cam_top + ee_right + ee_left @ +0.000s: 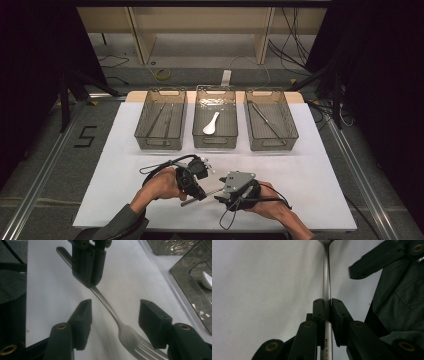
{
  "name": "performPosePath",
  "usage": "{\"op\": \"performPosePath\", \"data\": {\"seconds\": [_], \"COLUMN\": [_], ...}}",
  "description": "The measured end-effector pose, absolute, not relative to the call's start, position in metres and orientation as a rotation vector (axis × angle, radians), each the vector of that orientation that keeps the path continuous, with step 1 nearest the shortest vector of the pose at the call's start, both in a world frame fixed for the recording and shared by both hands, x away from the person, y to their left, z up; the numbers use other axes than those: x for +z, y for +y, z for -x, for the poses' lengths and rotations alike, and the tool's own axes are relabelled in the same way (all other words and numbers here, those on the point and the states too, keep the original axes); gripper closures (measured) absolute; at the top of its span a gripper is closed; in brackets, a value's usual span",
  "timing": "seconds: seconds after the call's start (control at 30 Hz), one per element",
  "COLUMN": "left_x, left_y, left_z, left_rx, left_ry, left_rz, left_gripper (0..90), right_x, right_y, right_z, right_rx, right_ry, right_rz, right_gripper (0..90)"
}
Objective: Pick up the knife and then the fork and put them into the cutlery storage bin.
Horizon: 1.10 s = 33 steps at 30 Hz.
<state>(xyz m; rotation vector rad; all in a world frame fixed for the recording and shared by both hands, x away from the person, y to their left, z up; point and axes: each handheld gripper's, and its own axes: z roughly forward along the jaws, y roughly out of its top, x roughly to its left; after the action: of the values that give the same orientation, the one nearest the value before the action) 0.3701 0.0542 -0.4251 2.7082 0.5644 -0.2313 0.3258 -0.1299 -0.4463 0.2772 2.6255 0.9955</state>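
I see three baskets in a row along the far part of the tabletop (310,165). Taking the middle basket (215,140) as my landmark, a spoon (211,124) lies inside it. The left basket (161,142) stands just beside it on the left, the right basket (271,142) just beside it on the right. Nearer to me than the middle basket, over the tabletop, my left gripper (325,311) pinches the handle of a fork (117,320). My right gripper (115,320) sits to its right, jaws spread either side of the fork's neck.
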Motion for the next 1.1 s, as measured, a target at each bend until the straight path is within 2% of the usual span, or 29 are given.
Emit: {"op": "performPosePath", "data": {"seconds": [0.43, 0.8, 0.9, 1.03, 1.1], "left_x": [-0.423, -0.421, -0.417, -0.417, -0.413], "left_y": [0.049, 0.048, 0.05, 0.051, 0.054], "left_z": [-0.364, -0.365, -0.365, -0.367, -0.369], "left_rx": [-0.283, -0.277, -0.281, -0.272, -0.259], "left_ry": [0.531, 0.518, 0.54, 0.586, 0.596], "left_rz": [-2.697, -2.704, -2.679, -2.649, -2.638], "left_gripper": [81.5, 81.3, 84.2, 80.6, 73.8], "right_x": [-0.458, -0.462, -0.464, -0.463, -0.463], "right_y": [-0.119, -0.116, -0.115, -0.117, -0.12], "right_z": [-0.322, -0.316, -0.315, -0.316, -0.318], "right_rx": [0.914, 0.804, 0.764, 0.785, 0.777], "right_ry": [2.644, 2.637, 2.647, 2.649, 2.654], "right_rz": [-0.12, -0.006, 0.05, 0.061, 0.034], "right_gripper": [61.9, 82.2, 87.5, 88.3, 88.4]}}
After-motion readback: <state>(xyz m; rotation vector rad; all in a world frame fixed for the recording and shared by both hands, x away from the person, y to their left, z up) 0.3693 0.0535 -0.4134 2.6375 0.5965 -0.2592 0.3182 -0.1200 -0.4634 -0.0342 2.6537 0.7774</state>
